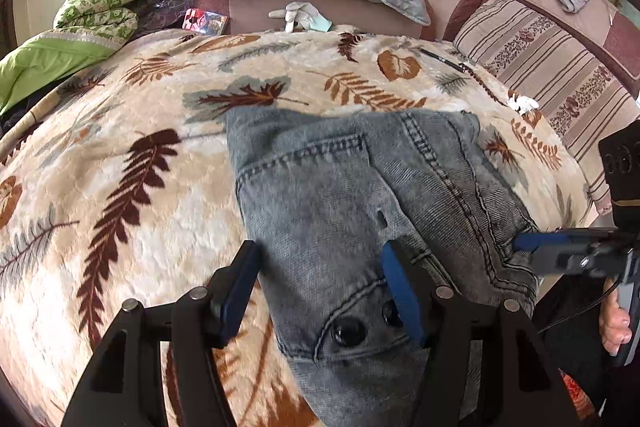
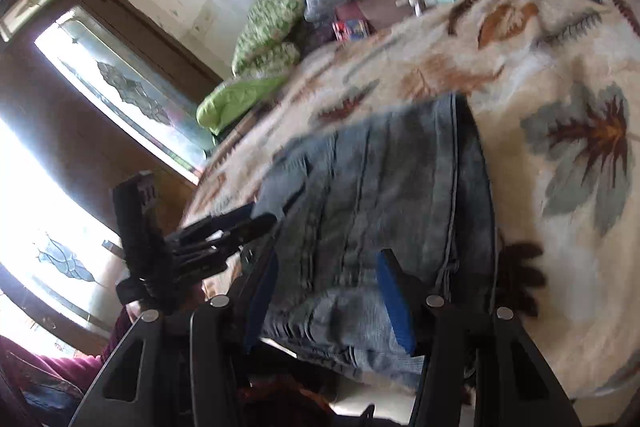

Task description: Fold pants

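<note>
While the jeans [image 1: 360, 211] lie already doubled into a compact block on the leaf-print blanket [image 1: 120, 167], near the bed's front edge, your left gripper [image 1: 320, 291] hangs over their near end with its blue pads spread wide and nothing between them. From there you can press or pinch the waistband end, where two dark buttons [image 1: 348, 331] show at 6 o'clock of the denim. Your right gripper [image 2: 326, 291] comes in from 3 o'clock in the left view, low along the seam side; its jaws are also parted, and although that view is smeared, they seem to straddle the folded edge without holding it. Judging by the stacked layers, the fold is nearly finished; what remains looks like squaring up.
</note>
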Demonstrator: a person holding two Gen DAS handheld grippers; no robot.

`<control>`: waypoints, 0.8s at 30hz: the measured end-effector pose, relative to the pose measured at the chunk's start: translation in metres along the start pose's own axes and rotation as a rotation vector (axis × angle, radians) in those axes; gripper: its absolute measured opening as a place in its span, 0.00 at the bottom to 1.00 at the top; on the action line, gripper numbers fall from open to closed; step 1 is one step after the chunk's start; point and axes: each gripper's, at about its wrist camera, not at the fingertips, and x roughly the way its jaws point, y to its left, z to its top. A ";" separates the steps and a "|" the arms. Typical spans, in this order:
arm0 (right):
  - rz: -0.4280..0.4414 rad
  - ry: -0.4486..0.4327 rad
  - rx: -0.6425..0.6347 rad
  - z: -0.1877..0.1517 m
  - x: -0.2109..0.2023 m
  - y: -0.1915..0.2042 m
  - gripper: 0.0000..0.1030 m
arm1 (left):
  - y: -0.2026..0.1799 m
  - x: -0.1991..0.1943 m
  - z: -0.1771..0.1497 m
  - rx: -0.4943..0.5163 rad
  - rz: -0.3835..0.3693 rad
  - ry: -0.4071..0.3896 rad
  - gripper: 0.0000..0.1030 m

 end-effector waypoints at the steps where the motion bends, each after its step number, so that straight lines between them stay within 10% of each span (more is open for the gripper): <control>1: -0.044 0.077 0.007 -0.007 0.015 -0.002 0.54 | -0.004 0.001 -0.006 0.014 0.011 0.008 0.63; 6: -0.078 0.115 -0.044 -0.011 0.012 0.011 0.54 | -0.001 -0.009 -0.004 0.024 -0.006 -0.010 0.64; 12: -0.088 -0.070 0.010 0.027 -0.030 -0.002 0.54 | 0.026 -0.021 0.013 -0.104 -0.037 -0.058 0.66; 24: -0.058 -0.088 0.152 0.060 -0.016 -0.044 0.58 | 0.034 0.003 0.015 -0.188 -0.092 0.038 0.72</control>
